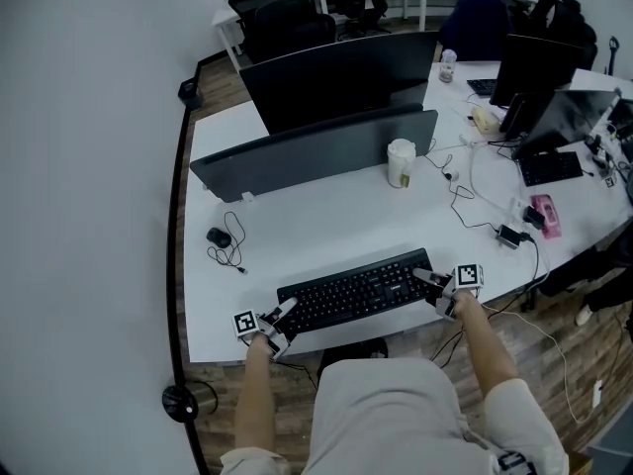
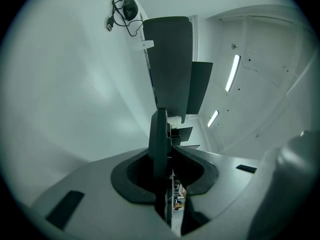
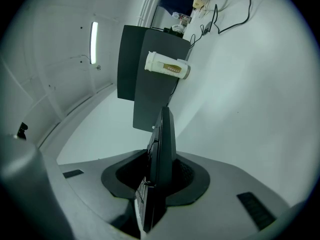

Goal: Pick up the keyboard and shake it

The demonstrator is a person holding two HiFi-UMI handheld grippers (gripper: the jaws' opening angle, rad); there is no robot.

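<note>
A black keyboard lies near the front edge of the white desk, and each of my grippers is at one end of it. My left gripper is shut on the left end. In the left gripper view the keyboard shows edge-on, pinched between the jaws of the left gripper. My right gripper is at the right end. In the right gripper view the keyboard stands between the jaws of the right gripper, with a narrow gap beside it, so the pads do not press.
Behind the keyboard stand a dark divider panel, a monitor and a paper cup. A wired mouse lies at the left. Cables, a power adapter and a pink object lie at the right.
</note>
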